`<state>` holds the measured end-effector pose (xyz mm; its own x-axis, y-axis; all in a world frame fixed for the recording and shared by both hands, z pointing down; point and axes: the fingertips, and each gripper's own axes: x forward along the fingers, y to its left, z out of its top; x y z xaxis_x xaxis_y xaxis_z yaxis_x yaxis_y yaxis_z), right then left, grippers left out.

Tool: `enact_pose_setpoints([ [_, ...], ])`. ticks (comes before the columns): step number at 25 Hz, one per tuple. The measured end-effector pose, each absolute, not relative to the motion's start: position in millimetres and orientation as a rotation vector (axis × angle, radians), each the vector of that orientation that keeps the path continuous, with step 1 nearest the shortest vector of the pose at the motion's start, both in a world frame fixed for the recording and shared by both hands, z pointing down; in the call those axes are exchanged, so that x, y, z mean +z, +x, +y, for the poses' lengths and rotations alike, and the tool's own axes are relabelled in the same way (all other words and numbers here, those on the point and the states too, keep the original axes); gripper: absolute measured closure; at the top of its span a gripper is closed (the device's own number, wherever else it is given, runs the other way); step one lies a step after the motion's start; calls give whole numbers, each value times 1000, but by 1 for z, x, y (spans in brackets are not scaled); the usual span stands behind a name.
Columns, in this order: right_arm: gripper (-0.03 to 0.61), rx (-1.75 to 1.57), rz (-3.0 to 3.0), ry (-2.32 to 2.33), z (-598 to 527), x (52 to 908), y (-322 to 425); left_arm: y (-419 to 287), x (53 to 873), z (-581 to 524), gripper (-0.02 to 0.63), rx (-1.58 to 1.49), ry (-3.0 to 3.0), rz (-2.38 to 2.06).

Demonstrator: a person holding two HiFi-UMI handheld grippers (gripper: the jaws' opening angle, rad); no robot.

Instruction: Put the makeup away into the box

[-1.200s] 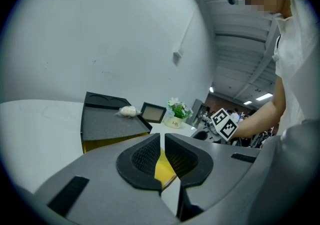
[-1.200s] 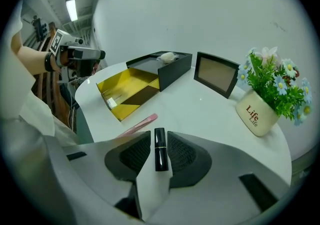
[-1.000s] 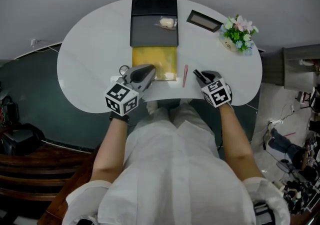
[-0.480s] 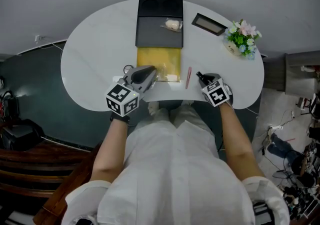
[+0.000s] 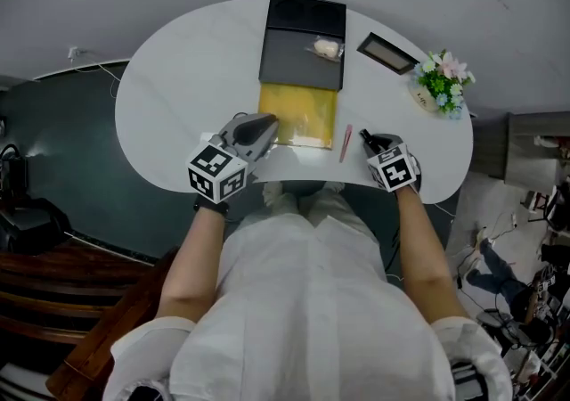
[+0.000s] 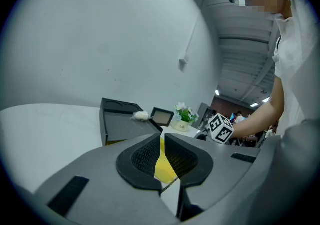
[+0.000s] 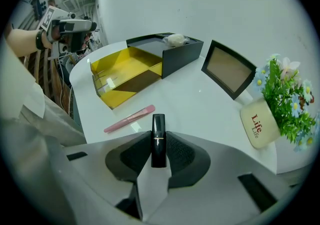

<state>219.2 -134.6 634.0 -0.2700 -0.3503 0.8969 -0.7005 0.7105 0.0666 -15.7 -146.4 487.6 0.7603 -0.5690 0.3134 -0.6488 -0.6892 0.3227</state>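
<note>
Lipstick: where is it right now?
In the right gripper view the lipstick is held between the jaws of the right gripper, just right of the pink brush on the table.

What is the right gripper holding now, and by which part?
A black lipstick, pinched by the right gripper across its near half; the far end sticks out beyond the pads.

Head view: the left gripper (image 5: 265, 127) covers the box's (image 5: 307, 114) near-left corner. The pale lump (image 5: 327, 49) on the lid (image 5: 298, 61) behind the box is too small to identify. Left gripper view: the jaws hide most of the box (a yellow sliver shows). Right gripper view: the lipstick's (image 7: 158, 124) lower end is buried between the pads of the right gripper (image 7: 158, 136).
</note>
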Motion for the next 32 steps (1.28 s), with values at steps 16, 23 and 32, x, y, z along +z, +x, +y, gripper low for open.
enact_pose_setpoints([
  [16, 491, 132, -2023, 649, -197, 557, 109, -81, 483, -143, 594, 182, 2479, -1091],
  [23, 489, 37, -2012, 485, -204, 571, 58, -109, 485, -136, 594, 163, 2431, -1166],
  [32, 489, 17, -1963, 356, -204, 608, 33, -126, 490, -126, 594, 157, 2382, -1222],
])
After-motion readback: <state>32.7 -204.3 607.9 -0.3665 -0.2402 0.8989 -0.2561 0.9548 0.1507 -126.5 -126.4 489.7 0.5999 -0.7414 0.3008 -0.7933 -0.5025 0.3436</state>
